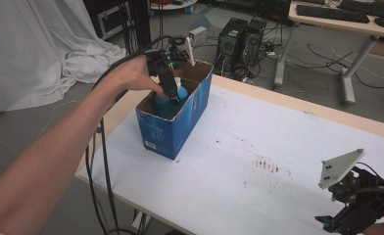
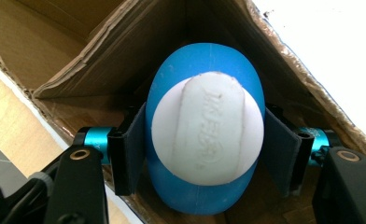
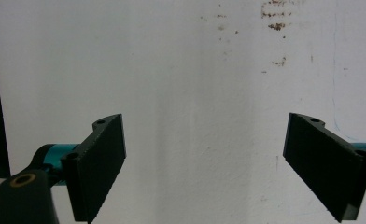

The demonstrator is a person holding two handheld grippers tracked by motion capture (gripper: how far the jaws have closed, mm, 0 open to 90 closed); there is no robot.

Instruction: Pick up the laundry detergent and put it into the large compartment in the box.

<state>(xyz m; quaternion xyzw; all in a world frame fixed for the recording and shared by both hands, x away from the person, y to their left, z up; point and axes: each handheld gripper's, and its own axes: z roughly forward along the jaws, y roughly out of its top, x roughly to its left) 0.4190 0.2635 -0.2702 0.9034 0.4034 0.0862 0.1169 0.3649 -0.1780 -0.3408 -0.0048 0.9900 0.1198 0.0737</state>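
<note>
Left gripper (image 2: 204,154) pinching a blue bottle (image 2: 204,196) with a white cap (image 2: 204,135), upright inside the blue cardboard box (image 1: 173,129) near its corner. Long axis straight up along the jaws, so straight down to the floor of the box. Right gripper (image 3: 204,163) spread wide, well apart over the white tabletop (image 3: 195,70).

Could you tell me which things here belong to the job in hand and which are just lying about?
In the job: blue bottle, gripped by the left tool; blue cardboard box around it.

Lying about: white sheet, computer towers, keyboard, open right tool.
</note>
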